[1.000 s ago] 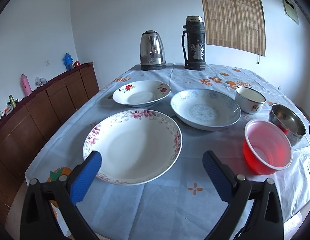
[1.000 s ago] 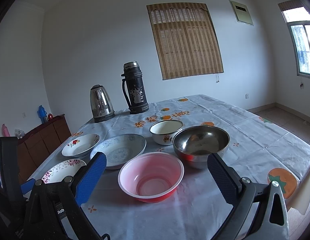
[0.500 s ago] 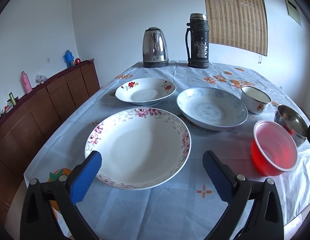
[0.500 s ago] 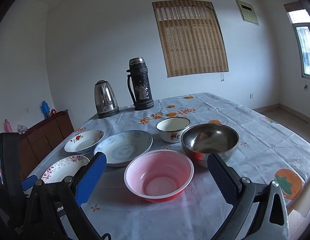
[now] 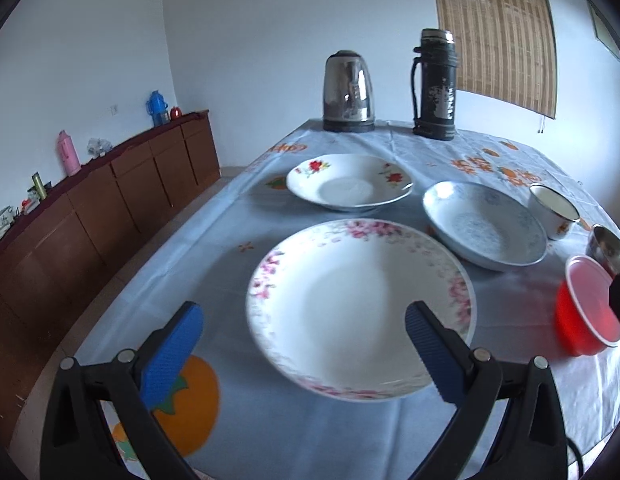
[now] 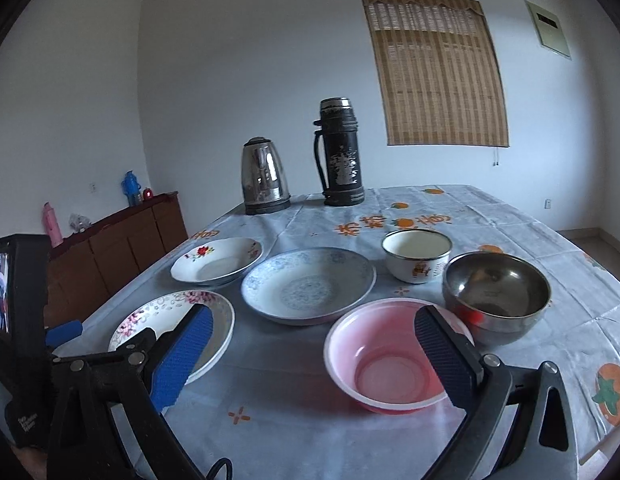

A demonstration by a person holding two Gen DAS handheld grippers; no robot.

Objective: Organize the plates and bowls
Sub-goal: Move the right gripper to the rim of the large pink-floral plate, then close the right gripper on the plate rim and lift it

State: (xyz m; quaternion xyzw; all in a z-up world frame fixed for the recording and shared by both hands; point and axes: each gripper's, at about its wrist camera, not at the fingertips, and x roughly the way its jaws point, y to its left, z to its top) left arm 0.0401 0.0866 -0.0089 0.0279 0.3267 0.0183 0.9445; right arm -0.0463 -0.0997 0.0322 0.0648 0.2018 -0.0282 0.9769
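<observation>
A large white plate with pink flowers (image 5: pixel 360 306) (image 6: pixel 150 320) lies nearest me; my left gripper (image 5: pixel 304 352) stands open just short of its near rim. Behind it sit a red-flowered plate (image 5: pixel 350 186) (image 6: pixel 216 265) and a blue-patterned plate (image 5: pixel 484 226) (image 6: pixel 308 285). To the right are a red plastic bowl (image 5: pixel 586 316) (image 6: pixel 394 354), a steel bowl (image 6: pixel 496 294) (image 5: pixel 608 246) and a white enamel bowl (image 6: pixel 416 254) (image 5: pixel 554 210). My right gripper (image 6: pixel 314 354) is open above the table, its right finger over the red bowl's rim.
A steel kettle (image 5: pixel 349 92) (image 6: pixel 265 176) and a dark thermos flask (image 5: pixel 434 84) (image 6: pixel 340 152) stand at the table's far end. A brown sideboard (image 5: pixel 90 216) with bottles runs along the left wall. The left gripper's body (image 6: pixel 22 320) shows at the right view's left edge.
My left gripper has swung left and moved closer to the pink-flowered plate, which now sits more to the right in view. My right gripper has moved forward toward the red bowl.
</observation>
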